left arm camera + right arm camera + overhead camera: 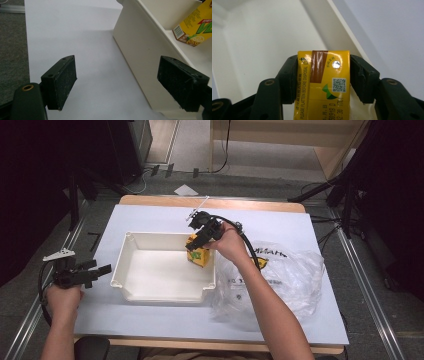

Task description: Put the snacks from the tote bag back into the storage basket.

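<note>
A yellow drink carton (197, 254) tilts over the far right corner of the white tray (150, 295). My right gripper (201, 239) comes down on it from above. In the right gripper view both black jaws stand against the sides of the carton (323, 82), shut on it, with the tray's wall (262, 37) behind. My left gripper (102, 269) rests at the table's left edge, level and pointing at the tray's left wall (140, 50). Its jaws (117, 82) stand wide open with nothing between them, and the carton (195, 27) shows past the rim.
A crumpled clear plastic bag (285, 275) with printed lettering lies right of the tray, under my right forearm. A pale sheet (200, 320) covers the tabletop. Grey floor (12, 50) drops off at the table's left edge, and dark stands rise at both sides.
</note>
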The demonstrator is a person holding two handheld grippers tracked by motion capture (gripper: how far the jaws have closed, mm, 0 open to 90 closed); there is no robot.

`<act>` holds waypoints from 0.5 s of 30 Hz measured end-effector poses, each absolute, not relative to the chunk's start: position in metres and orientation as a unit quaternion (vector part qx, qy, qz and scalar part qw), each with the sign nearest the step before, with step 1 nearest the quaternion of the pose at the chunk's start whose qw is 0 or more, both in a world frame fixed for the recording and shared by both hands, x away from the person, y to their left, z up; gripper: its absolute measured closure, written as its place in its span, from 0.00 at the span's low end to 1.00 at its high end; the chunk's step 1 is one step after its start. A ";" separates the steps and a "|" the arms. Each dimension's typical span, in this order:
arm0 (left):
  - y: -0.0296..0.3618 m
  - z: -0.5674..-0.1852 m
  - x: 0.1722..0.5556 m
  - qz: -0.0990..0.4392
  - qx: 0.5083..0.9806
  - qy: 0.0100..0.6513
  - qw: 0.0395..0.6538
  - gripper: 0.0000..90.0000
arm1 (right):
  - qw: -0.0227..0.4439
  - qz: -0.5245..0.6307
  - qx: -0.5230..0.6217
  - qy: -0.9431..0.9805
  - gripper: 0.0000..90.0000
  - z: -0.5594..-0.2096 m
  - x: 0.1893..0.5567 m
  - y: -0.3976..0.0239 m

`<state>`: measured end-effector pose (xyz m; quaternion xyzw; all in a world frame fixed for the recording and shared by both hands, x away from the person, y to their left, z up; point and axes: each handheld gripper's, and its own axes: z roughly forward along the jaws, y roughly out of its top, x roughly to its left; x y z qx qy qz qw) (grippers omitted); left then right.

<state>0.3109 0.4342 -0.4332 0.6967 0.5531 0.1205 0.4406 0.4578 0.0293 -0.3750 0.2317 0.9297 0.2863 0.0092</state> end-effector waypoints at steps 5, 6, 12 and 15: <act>0.434 -0.433 0.311 0.121 0.697 0.553 0.440 0.19 | 0.022 0.292 0.236 0.926 0.49 -0.360 0.455 0.028; 0.434 -0.433 0.311 0.121 0.697 0.553 0.440 0.19 | 0.026 0.298 0.239 0.924 0.49 -0.353 0.454 0.026; 0.434 -0.433 0.310 0.122 0.695 0.553 0.443 0.19 | 0.022 0.315 0.248 0.916 0.49 -0.336 0.449 0.022; 0.434 -0.433 0.310 0.122 0.695 0.553 0.443 0.19 | 0.024 0.317 0.249 0.915 0.51 -0.331 0.444 0.021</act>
